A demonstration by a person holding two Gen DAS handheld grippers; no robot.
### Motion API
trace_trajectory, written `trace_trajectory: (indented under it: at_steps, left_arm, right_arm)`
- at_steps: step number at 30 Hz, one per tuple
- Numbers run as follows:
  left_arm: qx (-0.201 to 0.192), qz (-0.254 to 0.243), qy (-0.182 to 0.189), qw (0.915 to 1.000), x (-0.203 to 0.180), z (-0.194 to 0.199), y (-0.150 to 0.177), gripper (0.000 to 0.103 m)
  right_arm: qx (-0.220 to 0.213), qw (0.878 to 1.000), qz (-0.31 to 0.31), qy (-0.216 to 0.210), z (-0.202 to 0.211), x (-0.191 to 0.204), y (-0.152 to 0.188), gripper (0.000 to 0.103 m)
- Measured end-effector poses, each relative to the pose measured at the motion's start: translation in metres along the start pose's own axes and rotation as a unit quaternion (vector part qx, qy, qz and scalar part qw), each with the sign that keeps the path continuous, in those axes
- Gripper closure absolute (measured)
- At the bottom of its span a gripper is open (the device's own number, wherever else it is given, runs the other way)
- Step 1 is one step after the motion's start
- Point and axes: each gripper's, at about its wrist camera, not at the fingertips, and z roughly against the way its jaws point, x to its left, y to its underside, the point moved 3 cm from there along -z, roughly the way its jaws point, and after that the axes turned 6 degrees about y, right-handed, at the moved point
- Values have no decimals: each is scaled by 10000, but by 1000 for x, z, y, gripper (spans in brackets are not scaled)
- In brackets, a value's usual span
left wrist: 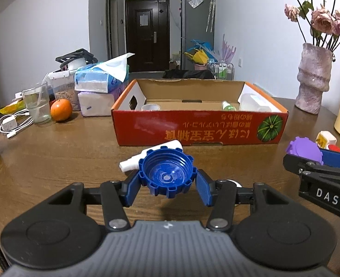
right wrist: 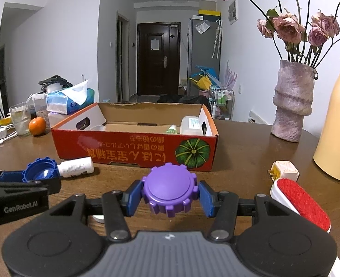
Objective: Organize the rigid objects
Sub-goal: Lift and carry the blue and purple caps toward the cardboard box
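- Blue cap (left wrist: 167,173): clamped open-side-up in left gripper (left wrist: 167,185), pads on both flanks.
- Purple cap (right wrist: 169,188): gripped top-up in right gripper (right wrist: 170,197); red box (right wrist: 135,144) at 12 o'clock.

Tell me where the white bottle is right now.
The white bottle lies on the table before the red box, just behind the blue cap in the left claw.

A brown wooden table (right wrist: 243,161) holds many things. A red cardboard box (right wrist: 133,147) sits in the middle. A small white bottle (right wrist: 76,166) lies just in front of it. On the left are an orange (right wrist: 37,126), a glass (right wrist: 20,120), white cables (left wrist: 13,124) and tissue packs (left wrist: 100,80). On the right are a vase (right wrist: 292,101), a yellow flask (right wrist: 338,124), a white plug (right wrist: 284,170) and a red brush (right wrist: 301,203).
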Motion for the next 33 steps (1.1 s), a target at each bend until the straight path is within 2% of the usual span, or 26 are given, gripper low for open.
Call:
trace_trajectory:
  at_steps: [33]
  left_arm:
    - [-327,46,28,9995,0,-30,-53,49]
  right_arm:
    - [-243,9995,-160,78,-36,4,-51,51]
